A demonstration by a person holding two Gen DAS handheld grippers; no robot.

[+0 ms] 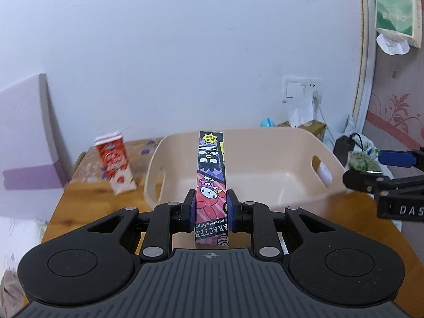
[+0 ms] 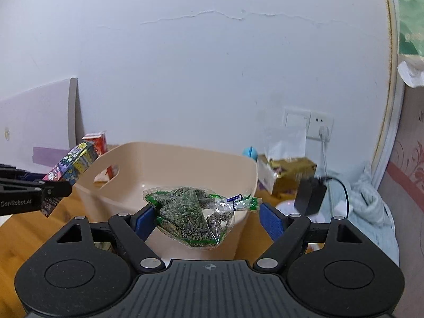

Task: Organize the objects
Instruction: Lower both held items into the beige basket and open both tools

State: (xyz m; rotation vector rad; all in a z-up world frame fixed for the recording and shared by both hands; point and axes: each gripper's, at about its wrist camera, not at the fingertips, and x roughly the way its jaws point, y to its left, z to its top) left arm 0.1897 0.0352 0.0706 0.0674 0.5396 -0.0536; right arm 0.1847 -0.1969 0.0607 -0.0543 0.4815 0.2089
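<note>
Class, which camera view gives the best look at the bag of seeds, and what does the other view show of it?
The right wrist view: the bag of seeds sits centre frame between the right gripper jaws, in front of the beige basket. The left wrist view shows only a small part of the bag at the right edge, in that gripper's jaws.

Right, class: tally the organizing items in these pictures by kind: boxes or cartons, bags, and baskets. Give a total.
Boxes or cartons: 2, the cartoon box in the left gripper and the red and white carton on the table.
Bags: 1, the seed bag between the right gripper fingers.
Baskets: 1, the beige basket.
Total: 4
</note>
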